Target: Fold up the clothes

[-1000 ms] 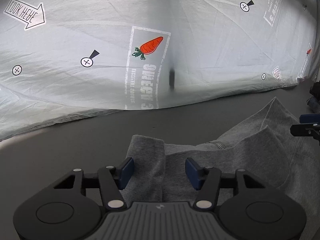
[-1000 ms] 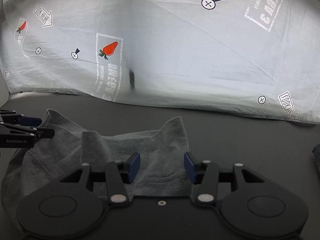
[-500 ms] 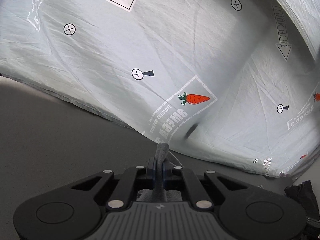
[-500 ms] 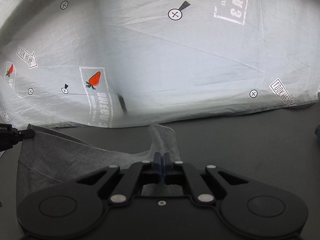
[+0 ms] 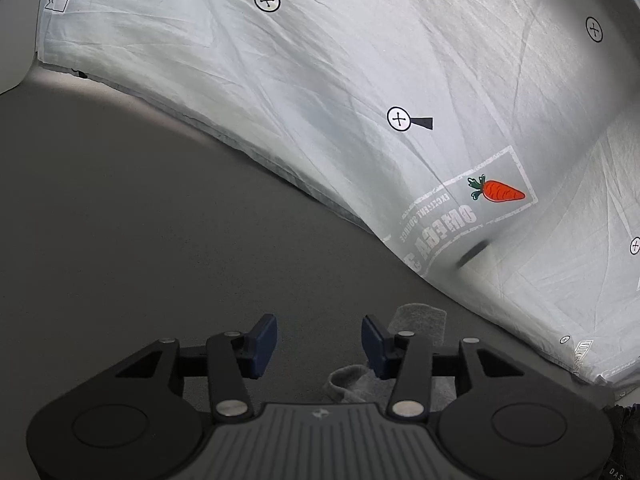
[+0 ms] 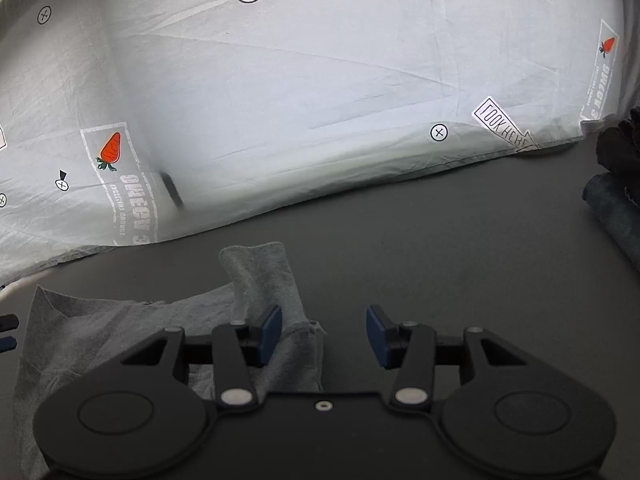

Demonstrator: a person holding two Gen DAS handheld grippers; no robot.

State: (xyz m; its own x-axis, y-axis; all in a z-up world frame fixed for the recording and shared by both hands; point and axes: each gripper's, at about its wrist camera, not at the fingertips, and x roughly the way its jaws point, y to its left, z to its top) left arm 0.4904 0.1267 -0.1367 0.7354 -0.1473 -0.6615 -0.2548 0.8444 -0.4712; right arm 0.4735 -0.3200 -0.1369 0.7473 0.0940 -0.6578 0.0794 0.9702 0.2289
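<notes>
A grey garment [image 6: 120,340] lies crumpled on the dark table [image 6: 440,260], with one flap [image 6: 264,272] sticking up. My right gripper [image 6: 324,334] hovers over its right edge, jaws opening; fabric lies by the left pad [image 6: 270,334] but nothing is pinched. The left gripper's fingertips [image 6: 8,332] show at the garment's far left. In the left wrist view, my left gripper [image 5: 319,342] is also opening, with bare table between its pads. A grey corner of the garment [image 5: 420,320] pokes up behind its right finger [image 5: 374,344].
A white sheet [image 6: 320,100] printed with carrots and arrows hangs along the table's back edge. Folded dark blue clothes [image 6: 616,208] and a black cloth [image 6: 620,140] sit at the right. Bare dark table [image 5: 120,220] stretches to the left.
Both grippers stood apart around the fabric, closed on it half a second ago, and have now let go. The left gripper rolled and swung left, so only a corner of the garment shows.
</notes>
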